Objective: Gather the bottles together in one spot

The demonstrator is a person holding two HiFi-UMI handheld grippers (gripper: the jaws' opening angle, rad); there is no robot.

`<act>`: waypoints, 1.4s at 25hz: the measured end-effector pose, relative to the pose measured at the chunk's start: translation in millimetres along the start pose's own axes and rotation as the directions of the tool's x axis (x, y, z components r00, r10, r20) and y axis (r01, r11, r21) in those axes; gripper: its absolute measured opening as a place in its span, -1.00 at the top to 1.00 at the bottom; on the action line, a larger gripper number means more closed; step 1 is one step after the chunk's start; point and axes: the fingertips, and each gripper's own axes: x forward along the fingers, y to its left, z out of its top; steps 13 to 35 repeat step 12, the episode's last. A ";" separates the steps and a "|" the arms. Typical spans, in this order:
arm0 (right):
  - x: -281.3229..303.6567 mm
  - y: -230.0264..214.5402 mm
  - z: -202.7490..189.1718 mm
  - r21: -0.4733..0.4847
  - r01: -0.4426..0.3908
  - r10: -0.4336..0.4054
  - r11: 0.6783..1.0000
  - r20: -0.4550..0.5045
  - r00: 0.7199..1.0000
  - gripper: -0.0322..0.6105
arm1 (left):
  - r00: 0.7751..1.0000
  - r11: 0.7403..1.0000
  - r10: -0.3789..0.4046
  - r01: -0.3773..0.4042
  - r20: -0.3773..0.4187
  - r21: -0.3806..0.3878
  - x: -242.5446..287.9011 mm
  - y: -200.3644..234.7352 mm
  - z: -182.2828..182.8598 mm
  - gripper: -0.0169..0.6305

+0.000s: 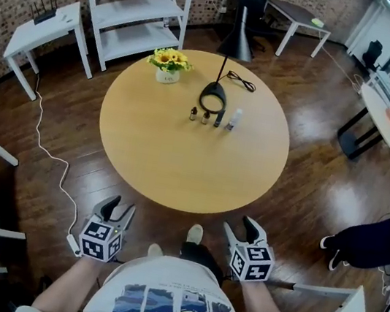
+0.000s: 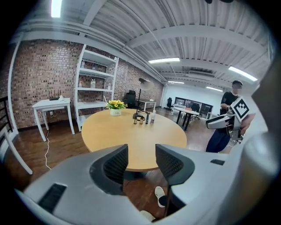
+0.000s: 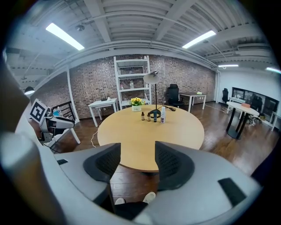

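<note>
Both tongs are empty with their jaws spread. The left gripper (image 1: 119, 211) and the right gripper (image 1: 240, 229) are held low in front of the person, short of the near edge of the round table (image 1: 179, 164). In each gripper's own view only table edge and floor lie between the pads.

The bottles (image 1: 206, 117) stand upright in one short row on the far half of the table, close together with small gaps, well away from both grippers. From above, the head view shows the order: two small brown ones at the left, then a dark bottle (image 1: 219, 118), then a white bottle (image 1: 234, 119).

The right gripper view gives their heights instead, with the white bottle (image 3: 163, 114) tallest and the brown ones squat.

Just behind the row lies the ring-shaped base of a black lamp (image 1: 213, 101), and a pot of yellow flowers (image 1: 169, 66) stands to its left.

Only the left gripper view shows a standing person (image 2: 230, 99) off to the right. The head view catches just dark legs and a shoe there. A white shelf unit (image 1: 134, 8) stands against the brick wall.
</note>
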 end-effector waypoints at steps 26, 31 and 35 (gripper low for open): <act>5.9 1.5 -25.8 -0.014 -0.001 0.001 1.000 -0.032 0.999 0.06 | 0.999 0.998 0.025 -0.023 -0.038 0.050 0.9 4.7 -33.7 0.41; 5.9 1.5 -25.8 -0.014 -0.001 0.001 1.000 -0.032 0.999 0.06 | 0.999 0.998 0.025 -0.023 -0.038 0.050 0.9 4.7 -33.7 0.41; 5.9 1.5 -25.8 -0.014 -0.001 0.001 1.000 -0.032 0.999 0.06 | 0.999 0.998 0.025 -0.023 -0.038 0.050 0.9 4.7 -33.7 0.41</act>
